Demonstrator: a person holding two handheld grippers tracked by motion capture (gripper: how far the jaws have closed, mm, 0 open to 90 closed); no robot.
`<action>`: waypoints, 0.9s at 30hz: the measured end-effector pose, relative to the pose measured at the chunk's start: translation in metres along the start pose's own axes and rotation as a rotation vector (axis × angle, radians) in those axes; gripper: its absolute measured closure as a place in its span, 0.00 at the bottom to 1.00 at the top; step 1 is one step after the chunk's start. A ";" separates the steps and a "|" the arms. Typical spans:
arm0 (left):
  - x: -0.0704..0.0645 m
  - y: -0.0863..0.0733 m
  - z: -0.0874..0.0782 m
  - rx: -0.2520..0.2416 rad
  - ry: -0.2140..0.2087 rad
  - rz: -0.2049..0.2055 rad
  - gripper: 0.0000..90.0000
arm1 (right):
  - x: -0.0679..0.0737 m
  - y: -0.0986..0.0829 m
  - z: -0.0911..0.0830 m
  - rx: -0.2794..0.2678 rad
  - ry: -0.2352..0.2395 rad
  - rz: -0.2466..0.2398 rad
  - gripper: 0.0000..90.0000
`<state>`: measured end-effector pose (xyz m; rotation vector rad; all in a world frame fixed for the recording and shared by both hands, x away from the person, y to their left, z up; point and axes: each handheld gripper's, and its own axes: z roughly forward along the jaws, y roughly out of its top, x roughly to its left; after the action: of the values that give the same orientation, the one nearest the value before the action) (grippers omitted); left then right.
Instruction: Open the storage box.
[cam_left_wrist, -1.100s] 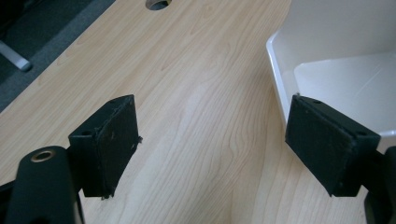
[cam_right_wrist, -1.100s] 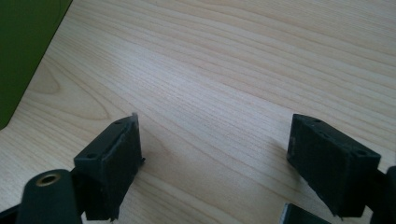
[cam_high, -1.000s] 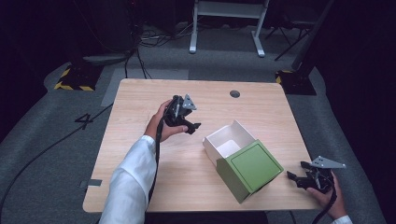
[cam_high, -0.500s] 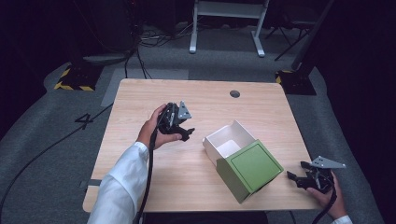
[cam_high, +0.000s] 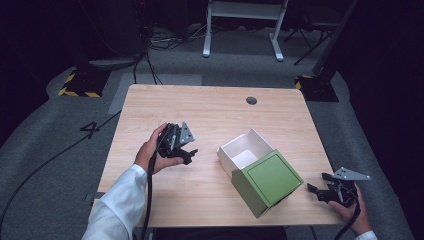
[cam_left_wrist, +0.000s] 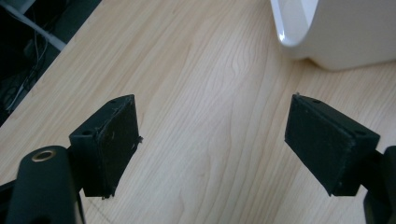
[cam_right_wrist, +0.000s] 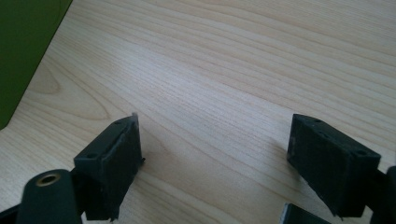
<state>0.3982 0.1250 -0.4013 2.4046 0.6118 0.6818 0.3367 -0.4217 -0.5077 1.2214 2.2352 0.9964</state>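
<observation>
Two tongs over pale wood worktop (cam_high: 210, 110), dark room behind. Left tongs (cam_high: 186, 154) wide, empty, near white-and-green box (cam_high: 260, 170). Right tongs (cam_high: 320, 186) wide, empty, beside green lid (cam_high: 272, 177).

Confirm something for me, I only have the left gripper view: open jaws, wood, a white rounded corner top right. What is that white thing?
Observer: The high view shows it as a white box tray, open on top and looking empty, partly slid out of a green sleeve.
Operator: Where's the other gripper?
Observer: The right gripper is at the table's near right corner, on the green side of the box, apart from it.
Operator: Is it holding anything?
Observer: No. The right gripper view shows its jaws wide apart over bare wood, with the sleeve's green wall at the left edge.
</observation>
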 end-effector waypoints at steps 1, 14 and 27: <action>-0.001 -0.003 -0.001 0.008 -0.001 0.005 0.20 | 0.000 0.000 0.000 0.000 0.001 0.001 0.19; -0.020 -0.053 -0.004 0.049 0.018 -0.025 0.20 | 0.000 0.000 0.000 0.000 -0.001 0.000 0.19; -0.020 -0.113 -0.015 0.060 0.037 -0.143 0.20 | 0.000 0.000 0.000 0.000 -0.001 0.000 0.19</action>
<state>0.3439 0.2026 -0.4671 2.3796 0.8217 0.6573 0.3370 -0.4216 -0.5077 1.2220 2.2344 0.9961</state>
